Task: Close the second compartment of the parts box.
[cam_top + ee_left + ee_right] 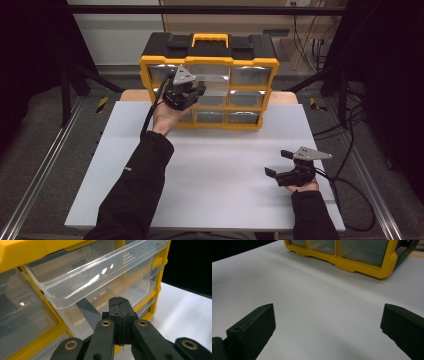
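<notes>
A yellow and black organizer box (pixel 209 62) with clear plastic drawers stands upright at the back of the white table (pixel 215 165). One clear drawer (pixel 100 277) is pulled partway out of its top row. My left gripper (pixel 198 90) is held up against the box front, shut with nothing between its pads; its tips (pixel 119 301) sit just below that drawer. My right gripper (pixel 278 162) lies low over the table at the right, open and holding nothing, its jaws (pixel 328 306) spread wide toward the box's bottom edge (pixel 352 263).
The box has a yellow carry handle (pixel 210 39) on top and fills the middle of the table's far edge. Black cables (pixel 350 150) trail off the table's right side. Metal rails (pixel 45 165) run along both sides.
</notes>
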### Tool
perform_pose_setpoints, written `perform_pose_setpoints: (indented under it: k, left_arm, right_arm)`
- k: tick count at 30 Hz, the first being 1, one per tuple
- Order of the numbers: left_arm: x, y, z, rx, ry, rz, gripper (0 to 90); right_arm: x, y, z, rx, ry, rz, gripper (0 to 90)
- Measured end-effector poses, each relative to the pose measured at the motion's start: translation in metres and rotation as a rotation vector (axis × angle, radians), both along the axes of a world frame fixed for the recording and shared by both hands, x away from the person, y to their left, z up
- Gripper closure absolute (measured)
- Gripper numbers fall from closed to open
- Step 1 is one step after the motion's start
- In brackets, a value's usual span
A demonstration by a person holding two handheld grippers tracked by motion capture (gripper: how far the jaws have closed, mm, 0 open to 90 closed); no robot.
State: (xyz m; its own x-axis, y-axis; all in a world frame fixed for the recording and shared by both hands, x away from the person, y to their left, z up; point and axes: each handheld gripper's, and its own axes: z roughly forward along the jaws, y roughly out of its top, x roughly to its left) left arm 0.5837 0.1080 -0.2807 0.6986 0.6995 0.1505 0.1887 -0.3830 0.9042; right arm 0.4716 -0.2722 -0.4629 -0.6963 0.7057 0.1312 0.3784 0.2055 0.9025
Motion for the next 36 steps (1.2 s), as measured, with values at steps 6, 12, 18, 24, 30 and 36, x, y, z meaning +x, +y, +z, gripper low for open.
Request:
perform_pose_setpoints:
  k: [6, 12, 18, 24, 30, 36]
  left_arm:
    - [0.005, -0.002, 0.0, 0.009, -0.007, 0.003, 89.2]
    - [0.009, -0.002, 0.0, 0.007, -0.012, 0.013, 89.3]
    - [0.012, -0.003, 0.0, 0.013, -0.012, 0.017, 89.3]
    - [0.016, -0.004, 0.0, 0.012, -0.015, 0.023, 89.3]
    - [0.018, -0.005, 0.0, 0.018, -0.018, 0.028, 89.3]
    - [0.021, -0.006, 0.0, 0.018, -0.025, 0.036, 89.3]
  right_arm:
    - [0.0, 0.0, 0.0, 0.0, 0.0, -0.001, 0.5]
    - [0.0, 0.0, 0.0, 0.002, 0.0, 0.0, 0.5]
    - [0.0, 0.0, 0.0, 0.003, -0.001, 0.0, 0.5]
    - [0.0, 0.0, 0.0, 0.004, -0.002, 0.002, 0.5]
    - [0.0, 0.0, 0.0, 0.0, 0.002, -0.001, 0.4]
    - [0.0, 0.0, 0.0, 0.004, 0.001, 0.001, 0.5]
